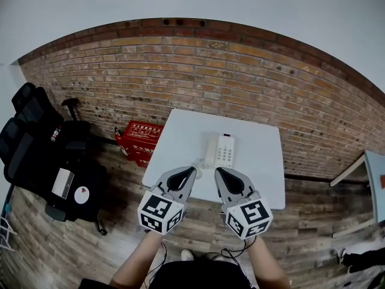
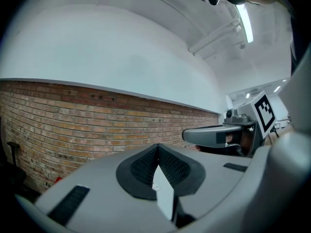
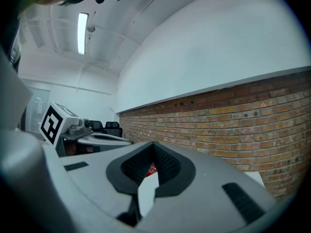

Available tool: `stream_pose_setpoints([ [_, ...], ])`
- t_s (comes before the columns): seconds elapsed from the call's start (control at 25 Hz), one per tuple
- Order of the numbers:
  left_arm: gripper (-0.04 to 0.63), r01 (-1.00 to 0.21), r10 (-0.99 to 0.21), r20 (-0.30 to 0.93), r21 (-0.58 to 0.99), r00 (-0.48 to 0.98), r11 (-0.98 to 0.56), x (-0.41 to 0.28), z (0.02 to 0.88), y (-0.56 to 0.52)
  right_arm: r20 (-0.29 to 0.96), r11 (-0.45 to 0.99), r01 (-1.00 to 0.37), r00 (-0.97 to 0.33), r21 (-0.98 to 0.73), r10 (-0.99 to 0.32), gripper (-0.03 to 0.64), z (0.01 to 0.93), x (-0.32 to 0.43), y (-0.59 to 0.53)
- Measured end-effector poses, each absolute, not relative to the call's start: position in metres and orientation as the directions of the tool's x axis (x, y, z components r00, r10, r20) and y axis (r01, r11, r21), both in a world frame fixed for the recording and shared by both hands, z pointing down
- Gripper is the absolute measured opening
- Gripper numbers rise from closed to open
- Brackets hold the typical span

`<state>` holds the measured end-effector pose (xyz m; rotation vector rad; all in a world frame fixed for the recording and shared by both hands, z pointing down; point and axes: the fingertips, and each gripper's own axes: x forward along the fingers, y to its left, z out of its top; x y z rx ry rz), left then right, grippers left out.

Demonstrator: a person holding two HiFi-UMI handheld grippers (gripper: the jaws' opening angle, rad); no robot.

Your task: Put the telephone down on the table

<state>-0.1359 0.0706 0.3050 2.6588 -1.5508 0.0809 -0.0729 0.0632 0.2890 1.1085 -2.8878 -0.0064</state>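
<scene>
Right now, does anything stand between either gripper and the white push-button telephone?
Nothing visible does: the white push-button telephone lies on the square white table, just beyond the tips of the left gripper and right gripper, both shut.

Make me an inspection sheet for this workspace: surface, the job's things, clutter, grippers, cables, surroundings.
Surface: white table, holding only the telephone.
Job's things: white telephone lies flat on the table, keypad up.
Clutter: nothing seen.
Grippers: left gripper and right gripper are both shut with nothing between the fingers, side by side near the telephone's near end.
Cables: thin dark cable below the right gripper.
Surroundings: brick wall, wooden floor, red box left of the table, black chairs further left.
</scene>
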Motion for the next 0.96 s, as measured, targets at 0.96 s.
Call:
stream_pose_setpoints([
  [0.96,0.008,-0.868,-0.872,0.042,0.126,0.488,-0.48,-0.102,0.291,0.071,0.043,0.757,-0.652,-0.756,0.043,-0.654,0.012,0.284,-0.041,0.067],
])
